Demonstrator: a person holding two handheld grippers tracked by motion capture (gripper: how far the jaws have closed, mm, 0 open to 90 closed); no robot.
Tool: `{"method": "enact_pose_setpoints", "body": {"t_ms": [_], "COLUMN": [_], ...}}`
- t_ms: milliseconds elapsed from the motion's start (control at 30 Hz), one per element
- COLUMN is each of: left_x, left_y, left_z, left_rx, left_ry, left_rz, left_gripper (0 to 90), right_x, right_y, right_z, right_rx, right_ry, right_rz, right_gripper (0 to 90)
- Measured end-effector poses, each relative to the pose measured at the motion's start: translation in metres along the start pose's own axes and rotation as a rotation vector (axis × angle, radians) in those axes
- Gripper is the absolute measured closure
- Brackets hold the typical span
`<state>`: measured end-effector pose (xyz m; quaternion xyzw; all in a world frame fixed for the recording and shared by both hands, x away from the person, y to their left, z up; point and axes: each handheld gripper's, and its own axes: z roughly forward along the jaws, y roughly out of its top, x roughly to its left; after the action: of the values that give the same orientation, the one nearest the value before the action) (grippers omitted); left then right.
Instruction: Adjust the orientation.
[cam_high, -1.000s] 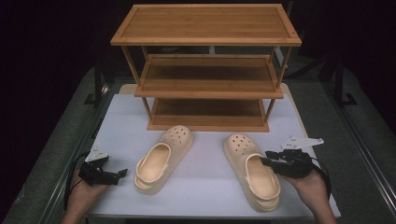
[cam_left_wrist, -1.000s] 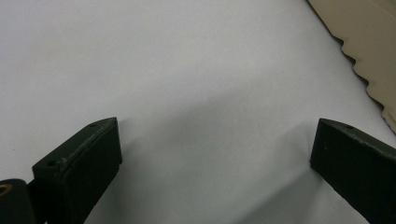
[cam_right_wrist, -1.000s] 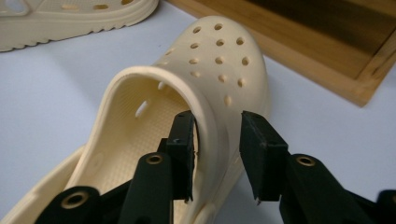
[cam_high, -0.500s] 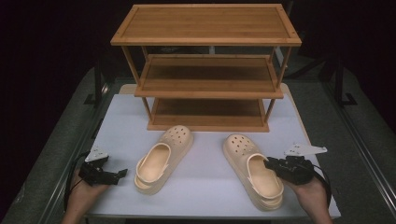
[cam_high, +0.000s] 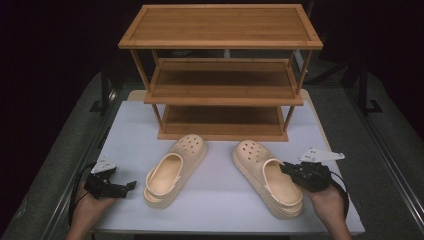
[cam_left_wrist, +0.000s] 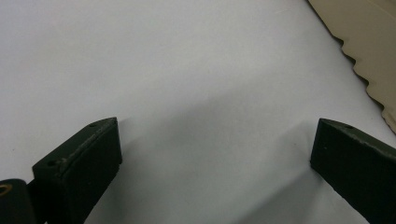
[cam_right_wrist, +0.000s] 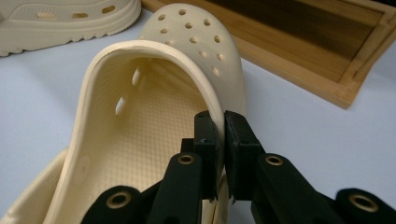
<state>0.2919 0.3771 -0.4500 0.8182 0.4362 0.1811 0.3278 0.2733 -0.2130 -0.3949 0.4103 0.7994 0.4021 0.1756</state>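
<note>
Two cream clogs lie on the white table in front of a wooden rack. My right gripper (cam_high: 286, 170) (cam_right_wrist: 223, 119) is shut on the outer side wall of the right clog (cam_high: 270, 186) (cam_right_wrist: 154, 140). Its jaws have just been closing with the rim pinched between them. The left clog (cam_high: 175, 167) (cam_right_wrist: 60, 18) (cam_left_wrist: 369, 46) lies free, toe toward the rack. My left gripper (cam_high: 131, 185) (cam_left_wrist: 217, 130) rests low on the table left of that clog, open, with bare table between its jaws.
The three-tier wooden shoe rack (cam_high: 222, 95) (cam_right_wrist: 299, 60) stands at the back of the white table (cam_high: 220, 205), its shelves bare. Dark floor and metal rails flank the table on both sides.
The right gripper's jaws have closed onto the right clog's side wall, with the hand shifting only slightly. The left hand and left clog have stayed put.
</note>
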Motion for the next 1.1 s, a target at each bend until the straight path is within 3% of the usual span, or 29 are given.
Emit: {"method": "enact_pose_setpoints", "body": {"t_ms": [433,633,933,1100], "left_x": [0.0,0.0,0.0,-0.003], "left_y": [0.0,0.0,0.001,0.01], "left_z": [0.0,0.0,-0.001,-0.01], "left_rx": [0.0,0.0,-0.001,-0.044], "left_ry": [0.0,-0.001,-0.008,-0.054], "left_rz": [0.0,-0.002,0.003,-0.003], "left_gripper": [1.3,1.2,1.3,3.8], "right_x": [0.02,0.025,0.023,0.021], "right_y": [0.033,0.037,0.036,0.036], "right_z": [0.045,0.06,0.063,0.063], "right_rx": [-0.008,0.006,0.009,0.009], "right_ry": [0.023,0.038,0.059,0.075], "right_rz": [-0.046,-0.058,-0.04,-0.034], "right_gripper": [83.7,83.4,82.4,82.0]}}
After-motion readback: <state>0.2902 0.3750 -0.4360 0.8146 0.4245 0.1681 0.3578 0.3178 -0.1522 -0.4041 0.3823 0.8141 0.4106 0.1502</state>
